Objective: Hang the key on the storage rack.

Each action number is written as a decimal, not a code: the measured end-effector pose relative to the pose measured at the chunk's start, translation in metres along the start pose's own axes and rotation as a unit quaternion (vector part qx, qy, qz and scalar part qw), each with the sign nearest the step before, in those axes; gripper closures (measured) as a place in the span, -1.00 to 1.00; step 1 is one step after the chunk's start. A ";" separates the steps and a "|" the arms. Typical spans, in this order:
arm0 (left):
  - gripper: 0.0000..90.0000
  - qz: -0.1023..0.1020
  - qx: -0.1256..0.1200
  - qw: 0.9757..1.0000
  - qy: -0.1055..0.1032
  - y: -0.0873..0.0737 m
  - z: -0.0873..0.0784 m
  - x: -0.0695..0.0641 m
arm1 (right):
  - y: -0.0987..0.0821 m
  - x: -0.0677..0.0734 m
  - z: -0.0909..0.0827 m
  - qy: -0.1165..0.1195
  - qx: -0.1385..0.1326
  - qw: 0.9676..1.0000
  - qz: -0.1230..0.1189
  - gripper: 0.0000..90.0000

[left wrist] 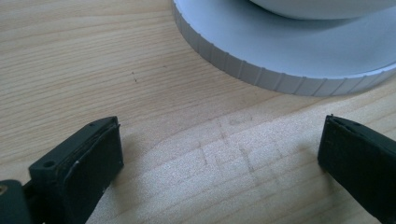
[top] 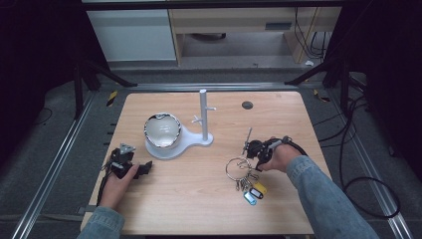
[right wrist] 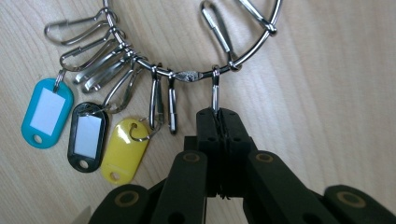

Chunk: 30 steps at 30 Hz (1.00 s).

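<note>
A large metal key ring [top: 238,168] lies flat on the wooden table [top: 199,199], right of centre. It carries several snap clips plus a blue tag [right wrist: 46,114], a black tag [right wrist: 88,137] and a yellow tag [right wrist: 123,149]. My right gripper [right wrist: 218,116] is shut on one snap clip [right wrist: 215,91] hanging from the ring [right wrist: 187,74]. In the high view that right gripper [top: 251,160] sits just right of the ring. My left gripper [top: 148,167] rests open on the table at the left, nothing between its jaws. Its own view shows the left gripper [left wrist: 222,140] facing the white base [left wrist: 280,51].
A white stand [top: 203,114] with a post and short pegs rises at the table's middle. Its round base [top: 171,148] holds a shiny metal bowl [top: 162,130]. A dark round grommet [top: 247,105] sits near the far edge. Cables trail off the right side.
</note>
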<state>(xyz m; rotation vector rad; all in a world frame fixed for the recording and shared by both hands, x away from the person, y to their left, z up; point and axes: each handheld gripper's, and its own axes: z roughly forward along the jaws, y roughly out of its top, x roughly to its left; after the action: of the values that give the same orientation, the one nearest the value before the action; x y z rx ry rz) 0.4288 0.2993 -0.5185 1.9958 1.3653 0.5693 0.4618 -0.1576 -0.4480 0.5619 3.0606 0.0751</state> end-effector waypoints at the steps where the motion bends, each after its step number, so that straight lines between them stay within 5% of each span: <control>1: -1.00 0.000 0.000 1.000 0.000 0.000 0.000 0.000 | 0.000 0.000 -0.003 -0.003 -0.002 1.000 -0.001 0.97; 18: -1.00 0.000 0.000 1.000 0.000 0.000 0.000 0.000 | -0.001 -0.004 -0.067 -0.023 -0.053 0.998 0.005 0.97; 30: -1.00 0.000 -0.001 1.000 0.000 0.000 0.000 0.000 | -0.003 -0.008 -0.094 -0.043 -0.069 0.997 0.012 0.97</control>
<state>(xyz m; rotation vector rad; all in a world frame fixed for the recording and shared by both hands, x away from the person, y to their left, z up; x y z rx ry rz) 0.4286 0.2991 -0.5186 1.9943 1.3653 0.5708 0.4647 -0.1672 -0.3546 0.5767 2.9366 0.2541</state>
